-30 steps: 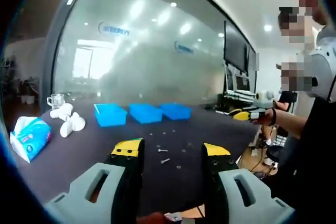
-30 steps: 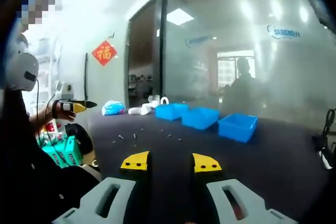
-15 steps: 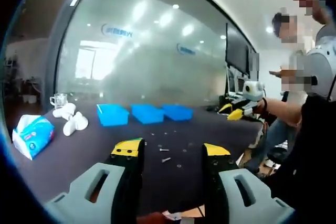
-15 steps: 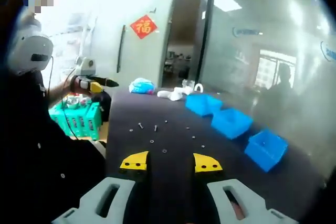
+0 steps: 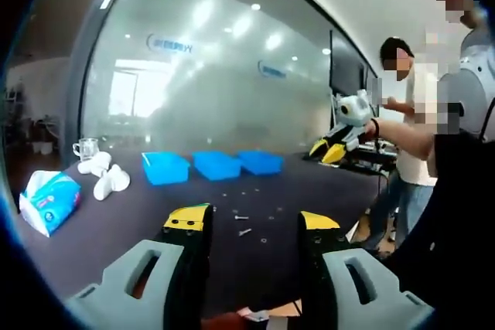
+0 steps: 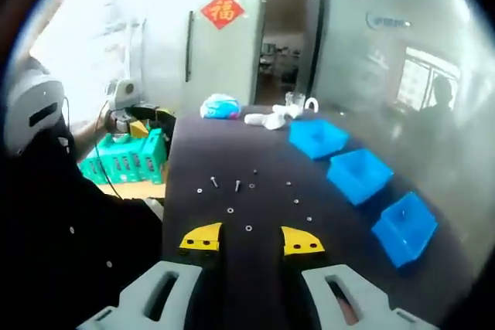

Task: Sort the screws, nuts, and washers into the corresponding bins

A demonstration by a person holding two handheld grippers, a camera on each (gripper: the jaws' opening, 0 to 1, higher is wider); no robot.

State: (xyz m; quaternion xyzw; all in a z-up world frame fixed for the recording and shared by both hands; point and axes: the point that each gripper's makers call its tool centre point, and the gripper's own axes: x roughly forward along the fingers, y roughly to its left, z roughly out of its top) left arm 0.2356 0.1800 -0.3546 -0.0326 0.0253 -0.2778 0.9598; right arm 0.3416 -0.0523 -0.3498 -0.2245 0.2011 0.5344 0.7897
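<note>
Small screws [image 5: 241,217], nuts and washers [image 5: 264,240] lie scattered on the dark table [image 5: 139,222]. Behind them stand three blue bins in a row: [image 5: 164,168], [image 5: 216,165], [image 5: 259,162]. My left gripper [image 5: 254,222] hovers low at the table's near edge, open, with nothing between its yellow-tipped jaws. My right gripper [image 6: 251,239] is held high, looking down over the screws [image 6: 214,182], washers [image 6: 230,210] and the bins [image 6: 360,175], and it is open and empty too. It also appears raised at the right, as the right gripper [image 5: 334,144].
A blue tissue pack [image 5: 48,200], white objects [image 5: 104,178] and a glass mug [image 5: 83,147] sit at the table's left end. A green crate [image 6: 124,160] stands beside the table. Another person [image 5: 410,113] stands at the far right.
The right gripper has risen and tilted, so its view now looks down on the table and parts. The left view has hardly shifted. No part has moved.
</note>
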